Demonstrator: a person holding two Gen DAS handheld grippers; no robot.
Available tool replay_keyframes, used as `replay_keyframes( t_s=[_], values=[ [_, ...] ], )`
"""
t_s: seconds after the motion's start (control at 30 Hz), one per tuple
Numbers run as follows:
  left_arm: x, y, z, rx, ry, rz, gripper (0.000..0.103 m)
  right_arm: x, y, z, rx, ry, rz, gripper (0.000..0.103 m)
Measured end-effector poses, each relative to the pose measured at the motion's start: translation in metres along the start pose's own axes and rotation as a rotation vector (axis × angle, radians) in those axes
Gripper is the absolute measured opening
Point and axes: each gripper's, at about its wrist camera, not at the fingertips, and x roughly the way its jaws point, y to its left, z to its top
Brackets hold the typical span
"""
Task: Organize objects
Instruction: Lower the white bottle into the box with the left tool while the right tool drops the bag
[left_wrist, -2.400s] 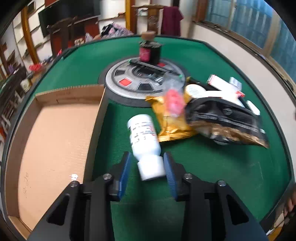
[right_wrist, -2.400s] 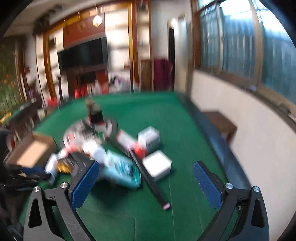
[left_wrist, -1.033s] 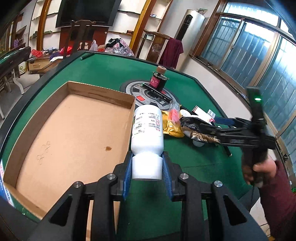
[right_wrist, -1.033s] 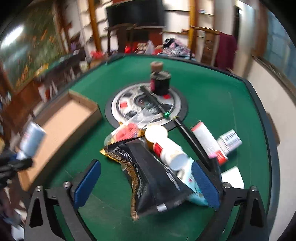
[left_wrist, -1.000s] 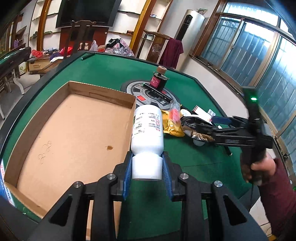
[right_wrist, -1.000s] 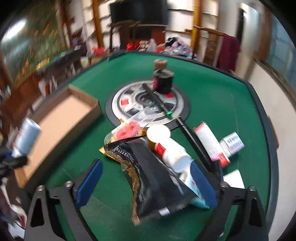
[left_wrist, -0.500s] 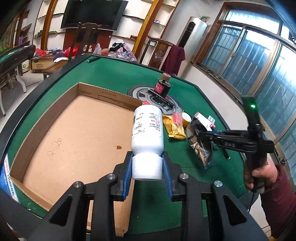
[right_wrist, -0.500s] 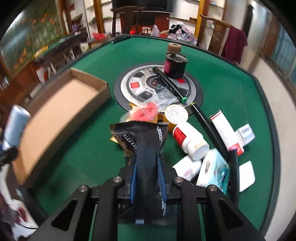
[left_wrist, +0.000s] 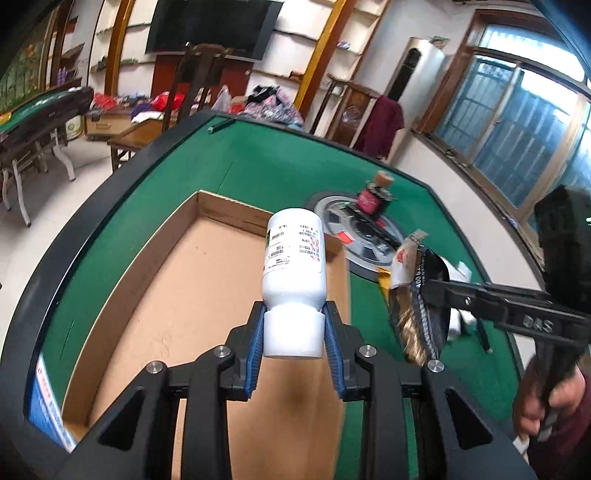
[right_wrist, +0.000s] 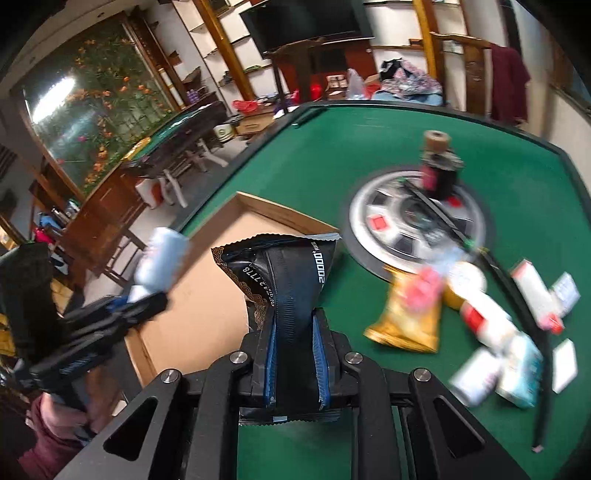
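White plastic fills the left gripper (left_wrist: 291, 338): its pads clamp the cap end of a bottle (left_wrist: 293, 258) held above the open cardboard box (left_wrist: 177, 295) on the green tabletop (left_wrist: 258, 166); the label print is too small to read. The right gripper (right_wrist: 295, 363) is pinched tight on a black snack bag (right_wrist: 284, 273), which hides both pads' faces and hangs over the box's near corner. Behind it, the remaining pile is smeared by motion blur: a gold pouch (right_wrist: 410, 317), a red-and-white bottle (right_wrist: 487, 319) and small cartons cannot be made out clearly. Part of the round grey tray (right_wrist: 384, 221) is cut off by clutter.
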Motion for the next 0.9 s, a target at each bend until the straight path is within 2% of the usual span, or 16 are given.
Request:
replay_keyframes(
  t_s=[0.17,0.43,0.5,0.57,0.6,0.7,0.8,0.9],
  values=[
    [0.044,0.016,0.017,-0.038,0.059,0.032,0.029,0.046,0.001,0.026,0.117,0.050,0.039,0.020],
    [0.080,0.030,0.014,-0.090,0.099,0.052,0.030,0.097,-0.006,0.039,0.186,0.104,-0.020,0.020],
    [0.079,0.030,0.014,-0.104,0.079,0.051,0.035,0.100,-0.003,0.041,0.182,0.100,-0.044,0.021],
    [0.076,0.034,0.016,-0.132,0.052,0.054,0.056,0.103,0.001,0.044,0.174,0.104,-0.057,0.022],
    [0.074,0.036,0.016,-0.148,0.039,0.056,0.060,0.105,0.002,0.044,0.177,0.107,-0.061,0.022],
    [0.073,0.042,0.015,-0.207,0.022,0.037,0.063,0.110,0.004,0.046,0.181,0.098,-0.075,0.025],
    [0.074,0.044,0.005,-0.266,0.025,0.022,0.065,0.111,0.002,0.048,0.157,0.066,-0.127,0.028],
    [0.074,0.042,-0.005,-0.326,0.031,0.022,0.065,0.105,0.001,0.048,0.147,0.041,-0.130,0.029]
  ],
)
